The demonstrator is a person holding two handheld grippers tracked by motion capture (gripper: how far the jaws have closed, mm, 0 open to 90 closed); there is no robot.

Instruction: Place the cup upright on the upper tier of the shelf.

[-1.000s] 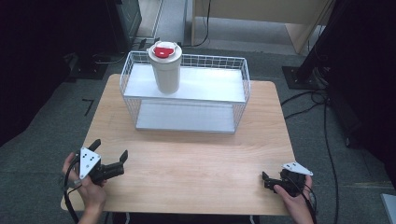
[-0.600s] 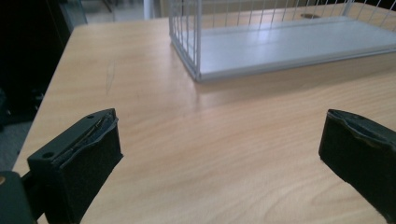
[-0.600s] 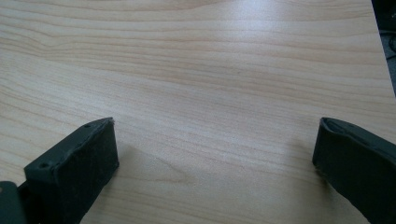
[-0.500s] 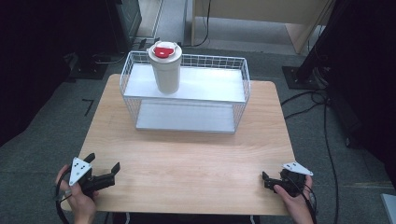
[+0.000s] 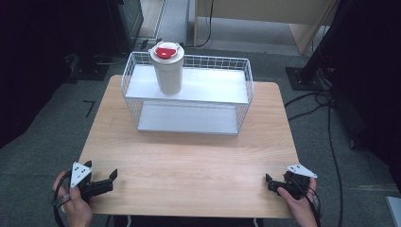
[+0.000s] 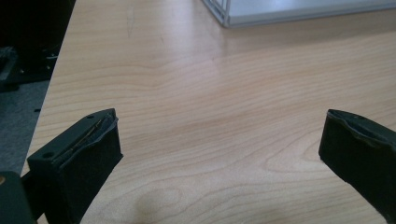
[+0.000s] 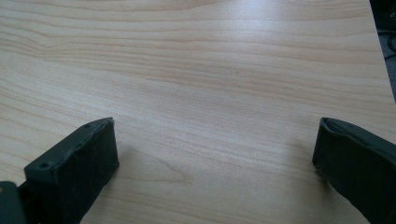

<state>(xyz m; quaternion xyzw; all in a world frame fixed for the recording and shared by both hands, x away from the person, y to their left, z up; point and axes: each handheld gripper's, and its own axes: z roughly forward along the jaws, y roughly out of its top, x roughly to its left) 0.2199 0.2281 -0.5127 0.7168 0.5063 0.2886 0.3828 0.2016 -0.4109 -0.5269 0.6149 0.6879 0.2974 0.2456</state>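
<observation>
Grey carpet floor [image 5: 47, 142], black cables [image 5: 331, 142], wooden furniture [image 5: 265, 12] behind.

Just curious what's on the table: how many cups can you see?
1. A cream cup with a red lid stands on the upper shelf of the white wire rack, toward its left end. Nothing seems hidden.

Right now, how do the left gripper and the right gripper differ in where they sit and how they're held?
The left gripper sits at the table's near left corner, its jaws pointing right and slightly away from the person; the right gripper sits at the near right corner, jaws pointing left. The left gripper's grey plate tilts upright, while the right gripper's lies flatter. Both are open, empty, held low over bare wood, far from the white cup in the wire basket.
</observation>
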